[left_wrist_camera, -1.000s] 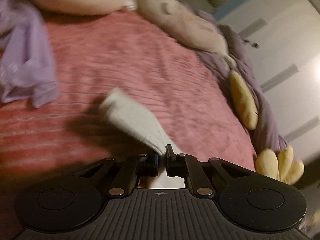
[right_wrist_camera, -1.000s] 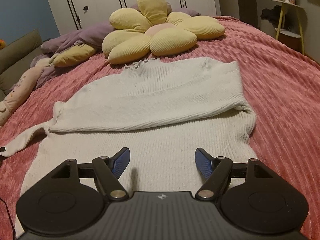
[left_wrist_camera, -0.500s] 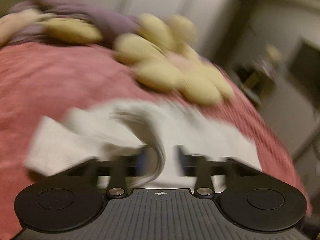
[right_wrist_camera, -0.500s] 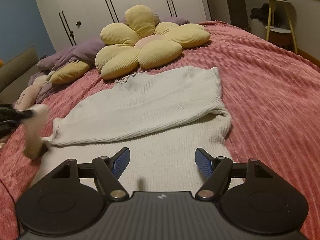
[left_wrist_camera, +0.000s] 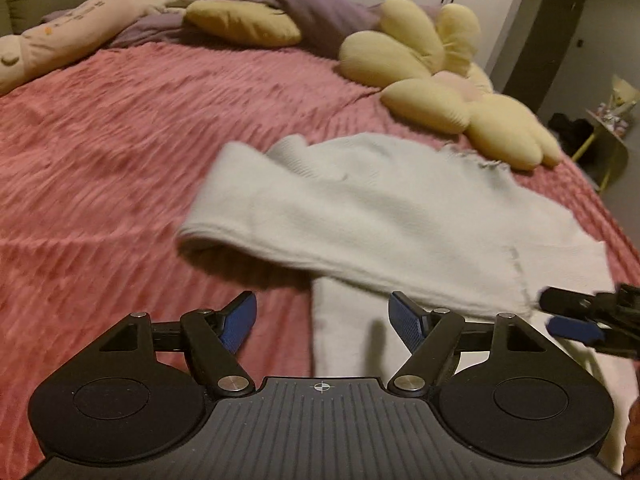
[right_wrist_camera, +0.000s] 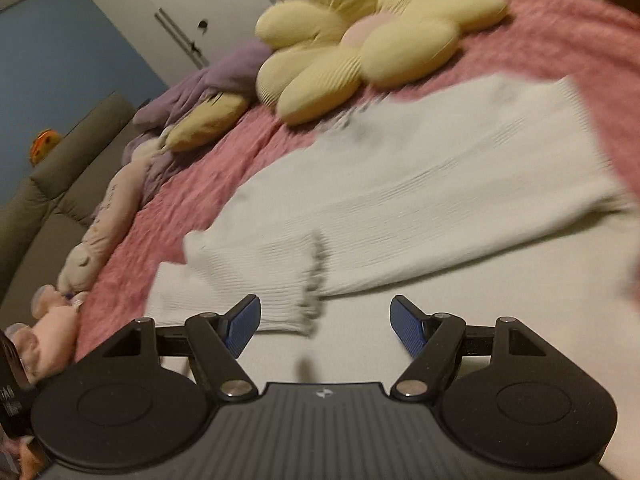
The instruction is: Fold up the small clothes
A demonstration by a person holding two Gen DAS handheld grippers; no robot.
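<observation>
the left gripper (left_wrist_camera: 322, 316) points down over the near edge of the white ribbed knit sweater (left_wrist_camera: 384, 216); its jaws have just been opening and stand spread, nothing between them. the right gripper (right_wrist_camera: 325, 318), tilted, also stands spread and empty above the sweater's cuffed sleeve (right_wrist_camera: 248, 280). the sweater lies folded on the pink ridged bedspread (left_wrist_camera: 120, 140), near a yellow flower-shaped cushion (right_wrist_camera: 360, 40).

The white sweater (left_wrist_camera: 392, 216) is a soft rib-knit cloth, matt. The pink bedspread (left_wrist_camera: 120, 152) beneath it is a ridged, plush fabric. The yellow flower cushion (right_wrist_camera: 360, 48) looks like fine-corded velour, though blur leaves that uncertain. Both grippers' bodies are matt black plastic with bright metal pins.
</observation>
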